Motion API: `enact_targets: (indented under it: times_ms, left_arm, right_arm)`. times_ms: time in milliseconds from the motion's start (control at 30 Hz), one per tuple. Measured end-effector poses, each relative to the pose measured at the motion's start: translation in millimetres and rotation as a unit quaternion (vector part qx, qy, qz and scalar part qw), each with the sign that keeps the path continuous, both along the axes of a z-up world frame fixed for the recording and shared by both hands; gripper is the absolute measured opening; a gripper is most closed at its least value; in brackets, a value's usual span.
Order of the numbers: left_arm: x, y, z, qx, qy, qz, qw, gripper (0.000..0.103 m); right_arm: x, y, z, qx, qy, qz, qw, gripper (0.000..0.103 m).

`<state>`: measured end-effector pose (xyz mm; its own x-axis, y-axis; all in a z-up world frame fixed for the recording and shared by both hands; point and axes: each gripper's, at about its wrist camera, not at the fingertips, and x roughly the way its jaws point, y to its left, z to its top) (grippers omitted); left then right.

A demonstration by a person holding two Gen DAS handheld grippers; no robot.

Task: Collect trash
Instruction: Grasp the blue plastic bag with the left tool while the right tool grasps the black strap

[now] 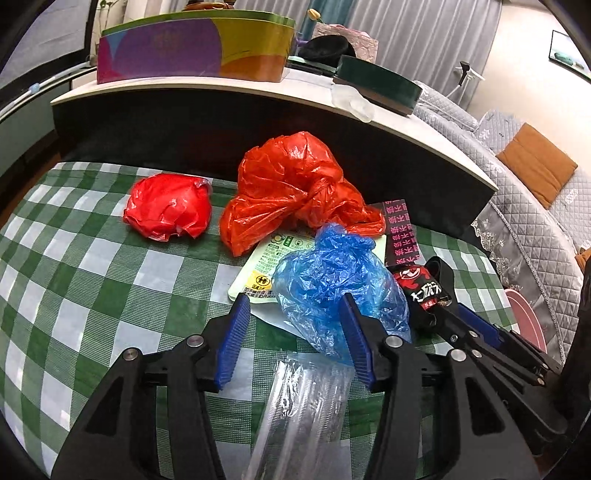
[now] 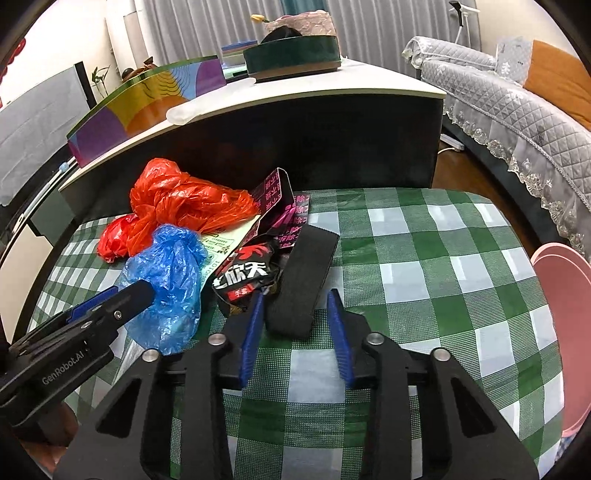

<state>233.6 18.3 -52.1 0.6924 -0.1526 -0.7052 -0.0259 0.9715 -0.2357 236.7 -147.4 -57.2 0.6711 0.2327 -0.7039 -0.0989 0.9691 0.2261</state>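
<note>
Trash heaped at twelve o'clock, green leaflet point(image 1: 266, 266) mostly buried.
Left gripper point(image 1: 291, 325) gaping beside blue bag point(image 1: 332, 277); right gripper point(image 2: 295, 321) parted around black strip point(image 2: 303, 277), unpinched; bare tablecloth point(image 2: 443, 277) toward three o'clock.

we see a checked cloth point(image 2: 424, 258), a colourful box point(image 1: 192, 48) and green tin point(image 2: 293, 55) on the white shelf point(image 1: 303, 90), a quilted sofa point(image 2: 517, 107), grey curtains point(image 1: 424, 33).

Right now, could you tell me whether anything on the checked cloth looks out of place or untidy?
Yes: crumpled orange bag, blue bag and black snack wrapper lie heaped together over a green-printed packet.
</note>
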Motion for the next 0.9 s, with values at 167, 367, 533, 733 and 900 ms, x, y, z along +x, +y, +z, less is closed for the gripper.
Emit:
enact_targets:
  times_ms: [167, 367, 533, 733, 900]
  left_arm:
    - [1, -4, 0, 0.001, 0.000, -0.001, 1.0000, 0.050]
    - [3, -6, -1, 0.000, 0.002, -0.006, 1.0000, 0.034]
    - [3, -6, 4, -0.005, 0.000, -0.014, 0.9999, 0.004]
    - [-10, -16, 20, 0.009, -0.017, -0.024, 0.9995, 0.002]
    - [-28, -22, 40, 0.026, -0.036, -0.031, 0.9985, 0.002]
  right_arm:
    - [-1, 1, -1, 0.003, 0.003, 0.005, 1.000, 0.025]
    - [-2, 2, 0, 0.003, 0.000, 0.008, 1.000, 0.025]
    - [-8, -7, 7, 0.002, -0.004, 0.004, 1.000, 0.024]
    - [-22, -25, 20, 0.005, -0.013, -0.004, 1.000, 0.024]
    - [-39, -39, 30, 0.007, -0.016, 0.005, 1.000, 0.025]
